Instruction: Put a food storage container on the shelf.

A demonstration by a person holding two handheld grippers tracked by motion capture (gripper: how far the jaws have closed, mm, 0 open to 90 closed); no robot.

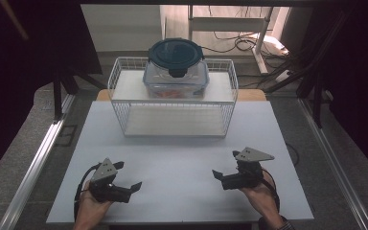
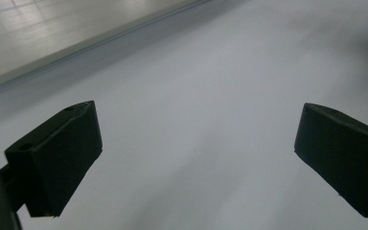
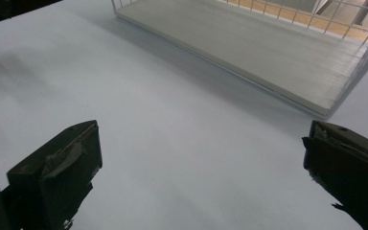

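High view has both claws, left claw (image 1: 126, 176) and right claw (image 1: 225, 164), gaping empty, while the lidded container (image 1: 176, 69) looks rigid, slick-sided, probably best gripped under its lid rim.

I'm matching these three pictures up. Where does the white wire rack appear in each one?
High view: the white wire rack stands at the table's far middle, with a lidded container on its top shelf.
Left gripper view: a pale slab with a metal edge crosses the top left; I cannot tell if it is the rack.
Right gripper view: its lower shelf fills the top right.
Shared landmark: the white table.
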